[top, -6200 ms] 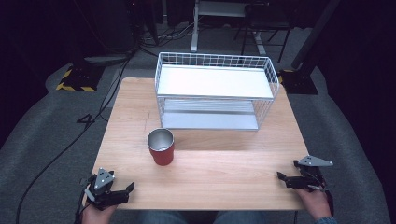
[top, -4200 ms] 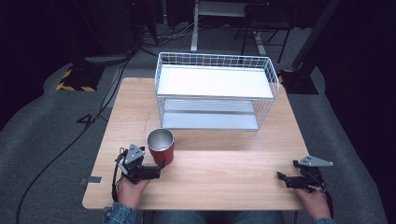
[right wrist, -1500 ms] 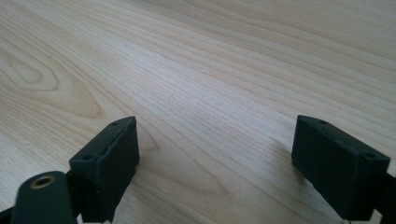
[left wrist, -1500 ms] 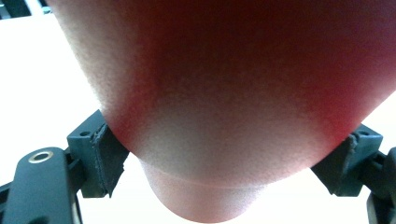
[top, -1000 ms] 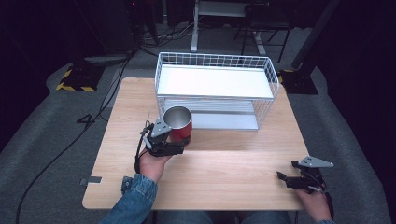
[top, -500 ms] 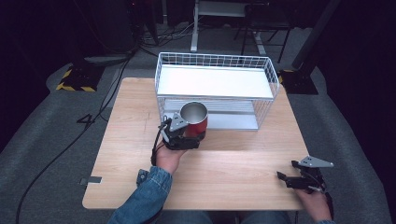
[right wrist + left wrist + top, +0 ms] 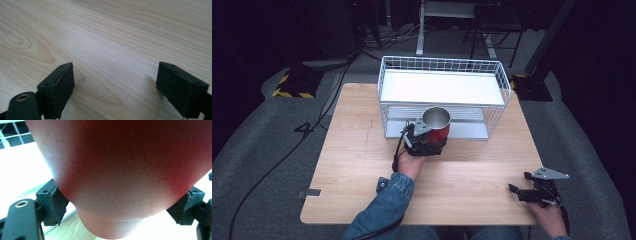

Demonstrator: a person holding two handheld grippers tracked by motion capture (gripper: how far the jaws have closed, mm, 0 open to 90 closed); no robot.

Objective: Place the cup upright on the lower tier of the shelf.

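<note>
A red cup (image 7: 438,126) with a shiny metal inside hangs above the table, right in front of the white wire rack (image 7: 442,86). My left gripper (image 7: 426,141) is shut on it, and in the left gripper view the two black jaws press the cup's red wall (image 7: 120,170) from both sides. The cup stands upright, its rim level with the rack's lower opening. My right gripper (image 7: 518,192) rests near the table's front right corner. It is open, its jaws wide apart over bare wood (image 7: 115,65).
The two-tier wire rack has a white top shelf (image 7: 439,87) and a lower shelf (image 7: 462,131) behind the cup. The wooden table (image 7: 347,150) has bare room to the left and front. Cables (image 7: 272,165) run over the grey floor at left.
My left gripper closed on the cup, lifted it off the table and carried it right and forward up to the rack's front. The right gripper has stayed still.
</note>
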